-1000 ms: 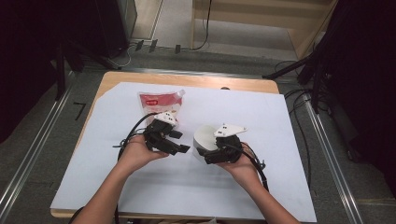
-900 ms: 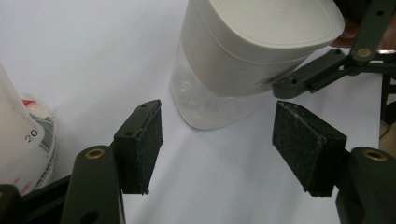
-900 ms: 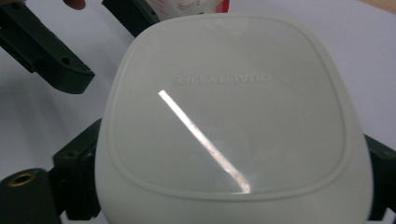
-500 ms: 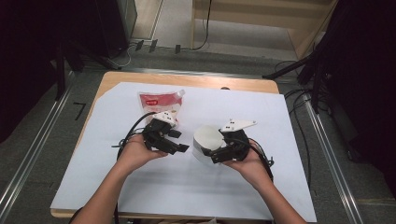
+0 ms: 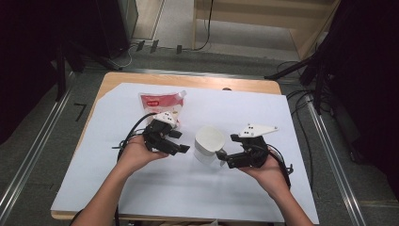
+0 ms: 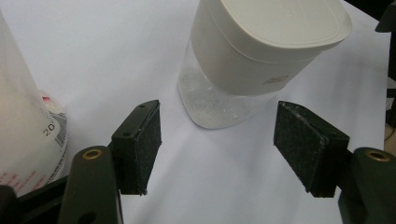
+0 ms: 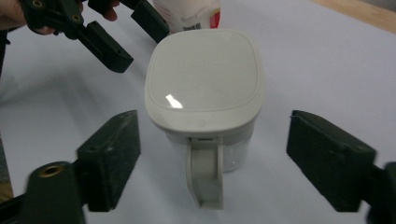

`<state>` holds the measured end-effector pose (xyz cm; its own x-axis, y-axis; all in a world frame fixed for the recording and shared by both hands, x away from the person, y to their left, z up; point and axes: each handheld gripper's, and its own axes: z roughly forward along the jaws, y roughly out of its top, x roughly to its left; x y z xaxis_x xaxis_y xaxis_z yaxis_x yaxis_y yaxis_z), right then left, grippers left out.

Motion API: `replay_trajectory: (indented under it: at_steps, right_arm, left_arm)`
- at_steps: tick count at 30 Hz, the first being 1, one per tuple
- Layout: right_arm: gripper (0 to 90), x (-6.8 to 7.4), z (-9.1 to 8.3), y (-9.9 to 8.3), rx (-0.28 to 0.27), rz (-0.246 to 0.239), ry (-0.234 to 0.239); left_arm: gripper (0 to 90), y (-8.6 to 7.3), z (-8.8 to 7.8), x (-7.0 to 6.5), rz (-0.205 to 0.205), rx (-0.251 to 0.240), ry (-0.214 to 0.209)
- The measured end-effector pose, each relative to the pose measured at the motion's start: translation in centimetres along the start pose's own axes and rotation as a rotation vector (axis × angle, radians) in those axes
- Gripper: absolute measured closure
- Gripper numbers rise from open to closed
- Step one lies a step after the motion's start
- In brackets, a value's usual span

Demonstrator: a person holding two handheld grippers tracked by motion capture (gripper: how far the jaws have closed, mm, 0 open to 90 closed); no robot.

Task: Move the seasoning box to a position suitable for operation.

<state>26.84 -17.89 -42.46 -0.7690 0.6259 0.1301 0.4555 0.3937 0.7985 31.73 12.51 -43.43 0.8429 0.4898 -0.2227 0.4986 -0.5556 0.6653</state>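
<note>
- Drawing the right gripper [image 5: 225, 159] back from the lidded container [image 5: 208, 143], off to the right and a little higher than a second ago; narrowing its jaws slightly just now, with nothing clamped between them.
- Leaving the red-printed pouch [image 5: 162, 102] lying at the far left, behind the left hand, on the white sheet [image 5: 141, 188] covering the bench [image 5: 188, 81].
- Holding the left gripper [image 5: 179, 141] steady just beside the container's left side, released, pads spread wide and touching nothing; looking along them in the left gripper view at the clear lower body and the pale lid.
- Keeping the container upright mid-bench, between the two grippers, lid seated, its latch tab hanging down the side facing the right gripper.
- Hovering the right gripper near the container's right side, released too, pads standing wider than the lid and clear of it.
- Risking a tip-over: closing only one gripper on the light container, or pushing at the lid from the right with nothing bracing the left side, probably sliding or toppling it.
- Risking a slip: pinching the smooth clear wall too low or off-centre, likely squirting the container out of the pads.
- Risking a snag: swinging the left gripper back into the pouch, or catching the latch tab crookedly and twisting the lid instead of freeing it.
</note>
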Motion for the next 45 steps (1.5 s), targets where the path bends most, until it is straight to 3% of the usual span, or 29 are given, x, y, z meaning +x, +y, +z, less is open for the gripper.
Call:
replay_trajectory:
  at_steps: [4, 8, 16, 23, 34, 40, 45]
  right_arm:
    - [33.2, 0.6, -0.9, -0.6, -0.015, -0.013, -0.023]
    - [45.6, 1.2, -1.4, -1.2, -0.023, -0.024, -0.006]
    - [74.8, 1.8, -0.9, -2.2, -0.008, -0.009, 0.066]
    - [89.4, 2.5, 0.3, -2.9, 0.045, -0.032, 0.079]
    - [90.0, 2.3, 2.6, -3.6, 0.094, -0.016, 0.088]
    - [90.0, 1.5, 2.8, -3.7, 0.100, 0.015, 0.106]
    - [90.0, 1.4, 2.8, -3.7, 0.108, 0.007, 0.104]
  left_arm:
    - [32.8, 0.0, 0.1, 0.0, 0.000, 0.002, -0.003]
    - [32.2, 0.1, 0.0, 0.0, -0.008, -0.008, -0.005]
    - [31.5, 0.1, -0.1, 0.0, -0.015, -0.017, -0.011]
    - [31.4, 0.1, 0.1, 0.0, -0.012, -0.008, -0.011]
    - [31.8, 0.1, 0.3, -0.1, -0.009, -0.004, -0.020]
    - [31.8, 0.1, 0.3, -0.1, -0.007, -0.004, -0.027]
    - [31.9, 0.2, 0.4, -0.2, -0.001, -0.002, -0.030]
